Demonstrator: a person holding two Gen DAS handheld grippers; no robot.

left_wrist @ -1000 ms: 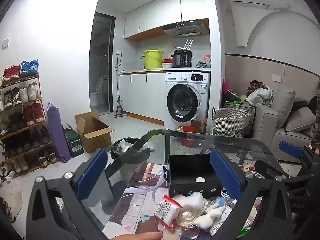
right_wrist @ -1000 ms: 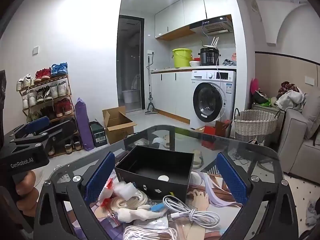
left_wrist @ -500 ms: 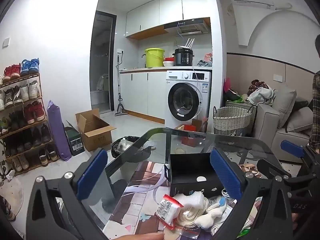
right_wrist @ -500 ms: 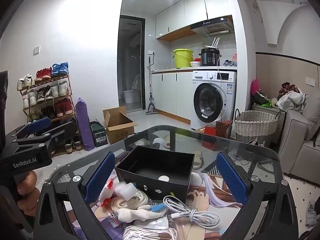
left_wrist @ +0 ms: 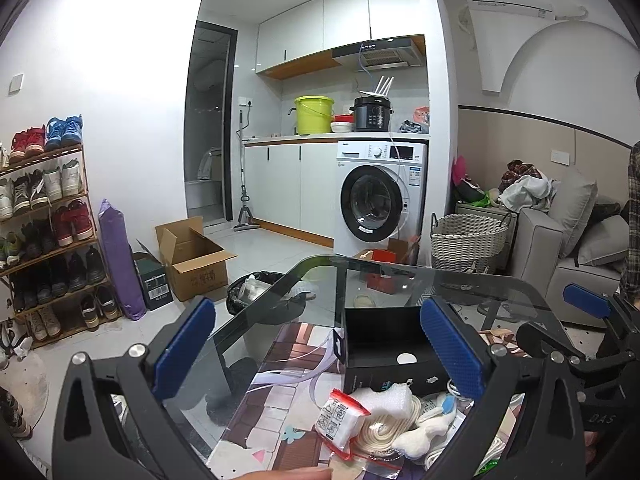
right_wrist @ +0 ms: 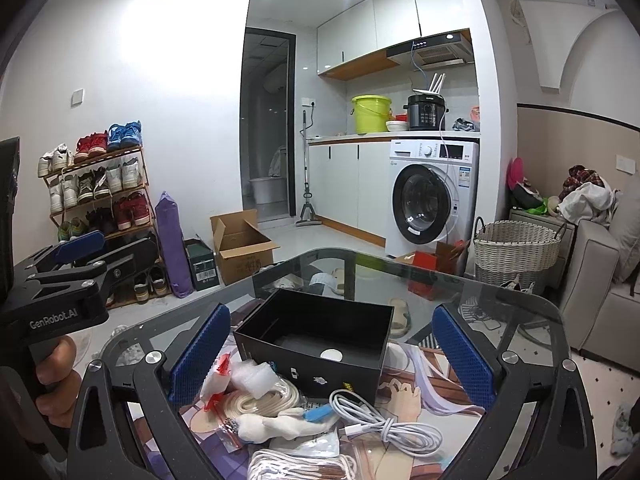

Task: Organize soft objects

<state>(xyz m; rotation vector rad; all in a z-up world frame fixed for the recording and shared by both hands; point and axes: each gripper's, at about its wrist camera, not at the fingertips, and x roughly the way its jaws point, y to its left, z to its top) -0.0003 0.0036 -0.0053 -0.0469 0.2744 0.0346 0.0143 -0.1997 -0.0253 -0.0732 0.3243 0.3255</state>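
An open black box (right_wrist: 316, 344) (left_wrist: 386, 350) stands on the glass table (right_wrist: 500, 316). In front of it lies a pile: a red-and-white packet (left_wrist: 338, 420) (right_wrist: 216, 378), a white foam piece (left_wrist: 384, 398) (right_wrist: 254, 374), a coiled cream strap (right_wrist: 272, 398) (left_wrist: 386, 430), a small white plush (right_wrist: 274, 426) and a white cable (right_wrist: 384, 420). My left gripper (left_wrist: 320, 356) is open and empty above the pile's left side. My right gripper (right_wrist: 330, 354) is open and empty, over the pile and box.
The table has an illustrated mat (left_wrist: 280, 412) under the glass. Beyond it stand a cardboard box (right_wrist: 242, 250), a washing machine (right_wrist: 434, 198), a wicker basket (right_wrist: 516, 250), a shoe rack (right_wrist: 96, 208) and a sofa (left_wrist: 560, 256).
Both grippers have barely moved, with only a slight shift of view. Nothing was picked up or released.
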